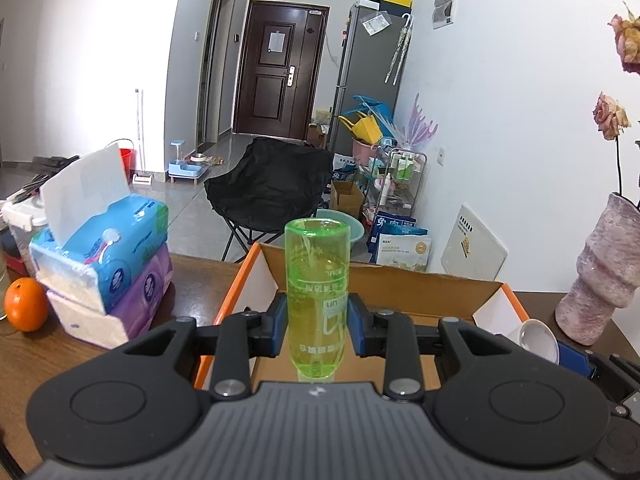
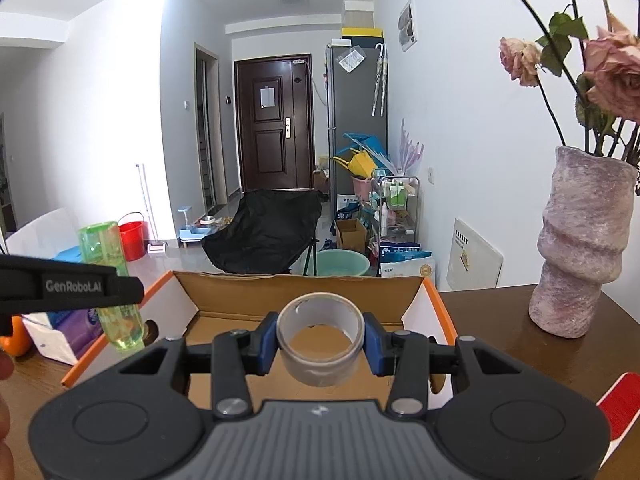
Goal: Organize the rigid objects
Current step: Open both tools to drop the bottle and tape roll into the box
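Two grippers approached the open cardboard box (image 2: 224, 288) on the table (image 2: 500, 320). At left, the left gripper (image 1: 318, 326) was clamped on a green bottle (image 1: 318, 280), held above the box's left edge. At right, the right gripper (image 2: 320, 346) pinched a tape roll (image 2: 320, 344) over the box's middle. Releases would best wait until each item sat low inside, clear of the flaps
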### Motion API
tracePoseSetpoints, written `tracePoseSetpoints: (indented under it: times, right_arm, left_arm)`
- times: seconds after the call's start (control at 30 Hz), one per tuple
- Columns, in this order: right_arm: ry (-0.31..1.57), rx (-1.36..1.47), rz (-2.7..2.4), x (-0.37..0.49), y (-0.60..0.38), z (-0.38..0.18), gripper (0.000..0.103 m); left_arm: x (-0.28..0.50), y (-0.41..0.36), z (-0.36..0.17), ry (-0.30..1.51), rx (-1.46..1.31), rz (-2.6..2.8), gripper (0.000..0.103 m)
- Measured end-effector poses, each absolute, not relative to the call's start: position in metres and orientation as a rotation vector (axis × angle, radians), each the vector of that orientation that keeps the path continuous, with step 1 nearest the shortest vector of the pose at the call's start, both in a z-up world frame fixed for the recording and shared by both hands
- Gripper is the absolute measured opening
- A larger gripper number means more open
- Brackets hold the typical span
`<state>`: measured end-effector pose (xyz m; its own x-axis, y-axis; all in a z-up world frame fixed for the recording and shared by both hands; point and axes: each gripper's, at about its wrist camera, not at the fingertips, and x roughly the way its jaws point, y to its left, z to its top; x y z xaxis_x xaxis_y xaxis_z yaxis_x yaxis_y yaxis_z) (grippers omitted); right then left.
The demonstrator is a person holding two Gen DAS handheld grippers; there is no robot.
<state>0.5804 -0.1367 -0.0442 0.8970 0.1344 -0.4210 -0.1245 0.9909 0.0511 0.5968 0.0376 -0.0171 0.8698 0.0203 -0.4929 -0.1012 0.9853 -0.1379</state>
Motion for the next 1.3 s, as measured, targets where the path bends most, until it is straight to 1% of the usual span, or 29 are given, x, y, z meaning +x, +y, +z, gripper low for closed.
tracePoseSetpoints:
  times: [0.5, 0.53, 0.57, 0.6, 0.63, 0.67, 0.8, 1.3]
  right_arm:
    - [0.521, 0.023, 0.108, 0.613, -0.142, -0.061, 0.043]
    - [0.527, 0.019, 0.104, 0.614, -0.143, -0.062, 0.047]
    - [0.536, 0.015, 0.102, 0.615, -0.143, -0.063, 0.060]
    - [0.546, 0.011, 0.096, 0.615, -0.144, -0.064, 0.070]
    - [0.551, 0.007, 0.086, 0.616, -0.145, -0.065, 0.089]
    - [0.547, 0.006, 0.075, 0.616, -0.145, -0.065, 0.098]
    - [0.563, 0.010, 0.060, 0.616, -0.147, -0.067, 0.103]
    - [0.545, -0.011, 0.075, 0.603, -0.143, -0.058, 0.103]
  left_arm:
    - [0.621, 0.024, -0.043, 0.593, -0.088, 0.073, 0.032]
    - [0.621, 0.024, -0.043, 0.592, -0.086, 0.075, 0.034]
    - [0.620, 0.024, -0.042, 0.587, -0.081, 0.081, 0.038]
    - [0.620, 0.026, -0.042, 0.584, -0.080, 0.085, 0.055]
    - [0.618, 0.027, -0.041, 0.575, -0.082, 0.092, 0.074]
    - [0.615, 0.028, -0.040, 0.559, -0.083, 0.102, 0.081]
    - [0.611, 0.035, -0.035, 0.540, -0.088, 0.124, 0.103]
    - [0.597, 0.037, -0.026, 0.543, -0.074, 0.135, 0.103]
